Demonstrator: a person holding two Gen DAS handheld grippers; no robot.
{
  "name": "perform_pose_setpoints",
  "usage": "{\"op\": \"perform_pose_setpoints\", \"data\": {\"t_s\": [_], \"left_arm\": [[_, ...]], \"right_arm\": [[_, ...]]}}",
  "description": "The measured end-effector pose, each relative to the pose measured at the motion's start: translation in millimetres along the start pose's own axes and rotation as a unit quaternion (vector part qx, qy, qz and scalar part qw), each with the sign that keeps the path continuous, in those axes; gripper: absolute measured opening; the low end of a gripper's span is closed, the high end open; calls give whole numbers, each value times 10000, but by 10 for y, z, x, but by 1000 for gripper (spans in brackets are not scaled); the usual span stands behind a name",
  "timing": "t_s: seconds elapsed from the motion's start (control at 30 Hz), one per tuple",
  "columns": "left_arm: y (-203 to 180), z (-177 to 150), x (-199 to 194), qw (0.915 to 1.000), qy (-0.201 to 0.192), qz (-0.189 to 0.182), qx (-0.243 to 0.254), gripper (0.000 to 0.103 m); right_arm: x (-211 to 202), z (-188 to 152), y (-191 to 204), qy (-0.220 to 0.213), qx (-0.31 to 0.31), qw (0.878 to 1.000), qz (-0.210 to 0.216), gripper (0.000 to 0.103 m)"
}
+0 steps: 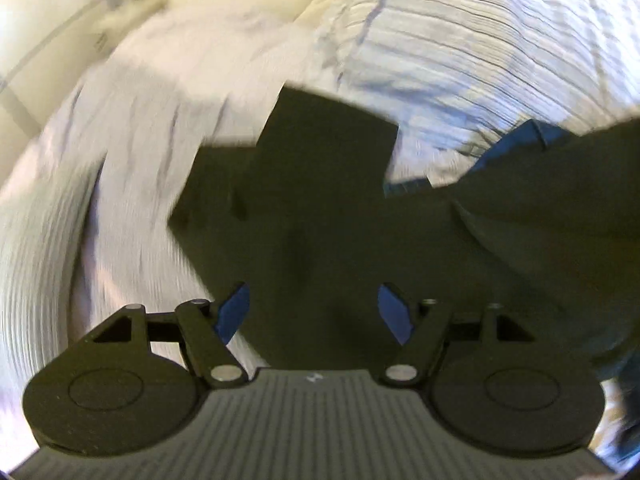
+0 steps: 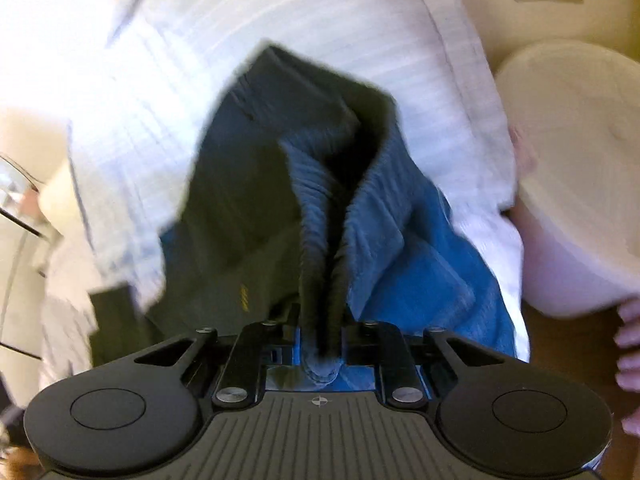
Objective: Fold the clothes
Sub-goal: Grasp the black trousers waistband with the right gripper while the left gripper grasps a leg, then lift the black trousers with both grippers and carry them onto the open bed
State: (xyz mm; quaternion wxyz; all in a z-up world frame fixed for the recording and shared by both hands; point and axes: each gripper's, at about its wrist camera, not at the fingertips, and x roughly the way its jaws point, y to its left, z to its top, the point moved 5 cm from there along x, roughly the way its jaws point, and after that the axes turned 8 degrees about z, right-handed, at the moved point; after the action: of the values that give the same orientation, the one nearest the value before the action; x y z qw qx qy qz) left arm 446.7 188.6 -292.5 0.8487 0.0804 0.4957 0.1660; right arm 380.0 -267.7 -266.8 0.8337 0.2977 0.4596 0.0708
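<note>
Right gripper (image 2: 320, 340): I have it pinched on a bunched ribbed hem of the blue garment (image 2: 400, 248), the fold of cloth pressed between the fingers and running up from them.
Left gripper (image 1: 316, 304): dark cloth covers the fingers; only the blue pads (image 1: 394, 312) show, standing apart, so I cannot tell whether they clamp anything.
Garment position: it hangs and drapes above the striped white bedding (image 2: 300, 12), partly lifted, not lying flat; in the left wrist view it is the dark garment (image 1: 328, 200) filling the middle.
Why held so: I judge the hem grip lets me carry an edge across for a fold.
Stage: both views are blurred; a lifted, rumpled garment fits either spreading out or mid-fold.
Surroundings: a white round tub (image 2: 576, 176) stands beside the bed; bare toes (image 2: 630, 344) show at the right edge.
</note>
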Motion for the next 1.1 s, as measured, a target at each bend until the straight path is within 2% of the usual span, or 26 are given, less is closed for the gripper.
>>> {"op": "perform_pose_setpoints", "data": {"t_s": [0.1, 0.23, 0.3, 0.43, 0.47, 0.53, 0.6, 0.63, 0.77, 0.87, 0.97, 1.1], "left_arm": [[53, 168, 243, 9951, -398, -223, 877, 68], [54, 330, 505, 9778, -632, -616, 1902, 69], [-13, 301, 669, 9649, -448, -893, 2429, 73], [-130, 179, 976, 9321, 105, -1451, 3317, 73], [-157, 123, 1018, 9281, 199, -1517, 3394, 72], [-205, 13, 1089, 9207, 358, -1627, 3528, 63], [-216, -69, 1032, 9236, 229, -1530, 3507, 18], [-214, -107, 994, 9259, 159, -1488, 3468, 15], [-32, -256, 592, 9511, -319, -1384, 2743, 12], [163, -402, 136, 9663, -721, -1331, 2083, 12], [353, -467, -413, 9754, -1123, -1174, 1487, 12], [640, -657, -1267, 9780, -1694, -896, 829, 12]], "right_arm": [[46, 154, 52, -57, -65, 9999, 119, 16], [107, 359, 121, -134, -151, 9994, 276, 16], [143, 428, 142, -151, -182, 9992, 330, 16], [209, 443, 109, -88, -177, 9992, 340, 16], [215, 446, 102, -73, -169, 9992, 343, 16], [219, 440, 90, -44, -134, 9993, 335, 16], [208, 423, 91, -40, -88, 9994, 332, 16], [200, 414, 93, -41, -64, 9994, 332, 16], [82, 428, 212, -234, -85, 9981, 570, 15], [-14, 443, 310, -392, -109, 9962, 766, 13], [-163, 475, 488, -620, -281, 9919, 1069, 13], [-491, 513, 880, -958, -523, 9786, 1744, 13]]}}
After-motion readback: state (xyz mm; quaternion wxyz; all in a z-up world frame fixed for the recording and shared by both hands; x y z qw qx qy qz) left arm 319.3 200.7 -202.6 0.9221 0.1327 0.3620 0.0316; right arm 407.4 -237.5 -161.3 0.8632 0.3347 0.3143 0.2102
